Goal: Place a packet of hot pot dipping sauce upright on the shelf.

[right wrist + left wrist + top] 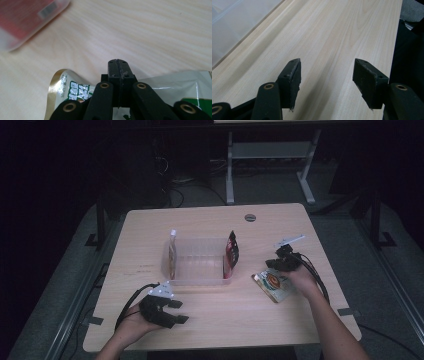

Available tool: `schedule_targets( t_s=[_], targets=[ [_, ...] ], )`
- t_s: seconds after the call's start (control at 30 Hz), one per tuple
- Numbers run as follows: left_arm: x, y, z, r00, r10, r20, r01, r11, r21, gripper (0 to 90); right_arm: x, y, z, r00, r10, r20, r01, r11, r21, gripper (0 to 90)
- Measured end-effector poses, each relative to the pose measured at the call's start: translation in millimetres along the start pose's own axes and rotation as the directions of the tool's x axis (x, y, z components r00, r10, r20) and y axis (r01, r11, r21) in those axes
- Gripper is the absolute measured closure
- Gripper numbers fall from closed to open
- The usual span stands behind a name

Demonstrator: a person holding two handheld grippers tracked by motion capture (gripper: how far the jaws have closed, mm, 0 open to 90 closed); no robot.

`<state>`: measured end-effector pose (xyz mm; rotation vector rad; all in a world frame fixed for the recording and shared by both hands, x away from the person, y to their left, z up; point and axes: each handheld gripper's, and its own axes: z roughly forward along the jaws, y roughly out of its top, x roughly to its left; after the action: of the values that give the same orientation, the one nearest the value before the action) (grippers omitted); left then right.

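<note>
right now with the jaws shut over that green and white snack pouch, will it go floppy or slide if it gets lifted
The snack pouch is probably floppy: it looks like thin, creased foil lying nearly flat on the table, so the free end would likely droop. Its glossy surface may slip. The right gripper has its jaws together above it; whether they pinch it is unclear.

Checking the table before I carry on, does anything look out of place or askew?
One green-and-white pouch lies flat on the table, outside the clear bin where two other pouches stand on edge. The right claw is over it, jaws shut. Nothing looks spilled or damaged.
</note>
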<state>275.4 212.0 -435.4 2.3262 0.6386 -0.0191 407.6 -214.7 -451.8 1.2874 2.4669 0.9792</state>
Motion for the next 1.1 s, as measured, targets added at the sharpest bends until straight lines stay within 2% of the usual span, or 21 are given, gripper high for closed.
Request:
schedule_targets(
  t_s=[0.1, 0.17, 0.27, 0.33, 0.43, 0.63, 0.9, 1.1],
  targets=[
    [0.0, 0.1, -0.1, 1.0000, 0.004, 0.000, -0.004, 1.0000, 0.004, 39.2, 4.1, -7.4, -5.0, 0.9995, -0.003, -0.031, 0.004, 1.000, 0.003, 89.7],
    [0.0, 0.4, 0.0, 1.0000, 0.006, -0.002, -0.006, 1.0000, 0.005, 39.2, 2.8, -9.1, -12.4, 0.9995, -0.009, -0.029, 0.009, 1.000, -0.007, 89.7],
    [-0.7, 0.4, -0.2, 1.0000, 0.010, -0.001, -0.010, 1.0000, 0.003, 39.2, -14.6, -10.4, -28.4, 0.9989, 0.046, -0.013, -0.047, 0.997, -0.068, 89.6],
    [-0.3, 0.0, 0.2, 1.0000, 0.009, 0.002, -0.009, 1.0000, 0.003, 39.2, -31.0, -14.7, -37.9, 0.9975, 0.059, 0.040, -0.056, 0.995, -0.080, 89.7],
    [0.7, 0.1, 1.5, 1.0000, 0.003, 0.004, -0.003, 1.0000, 0.005, 39.2, -48.0, -23.9, -46.5, 0.9938, 0.080, 0.077, -0.074, 0.994, -0.078, 89.7],
    [-0.6, 0.6, 2.3, 1.0000, 0.003, 0.004, -0.003, 1.0000, 0.006, 39.2, -67.8, -39.3, -42.7, 0.9864, 0.111, 0.121, -0.108, 0.994, -0.032, 89.7],
    [0.9, -0.2, 3.4, 1.0000, 0.000, 0.006, 0.000, 1.0000, 0.006, 39.2, -75.7, -44.5, -35.5, 0.9829, 0.129, 0.132, -0.128, 0.992, -0.013, 89.6],
    [1.6, 0.1, 3.6, 1.0000, 0.000, 0.006, 0.000, 1.0000, 0.009, 39.2, -75.2, -45.0, -33.2, 0.9846, 0.125, 0.122, -0.126, 0.992, -0.005, 89.7]
  ],
)
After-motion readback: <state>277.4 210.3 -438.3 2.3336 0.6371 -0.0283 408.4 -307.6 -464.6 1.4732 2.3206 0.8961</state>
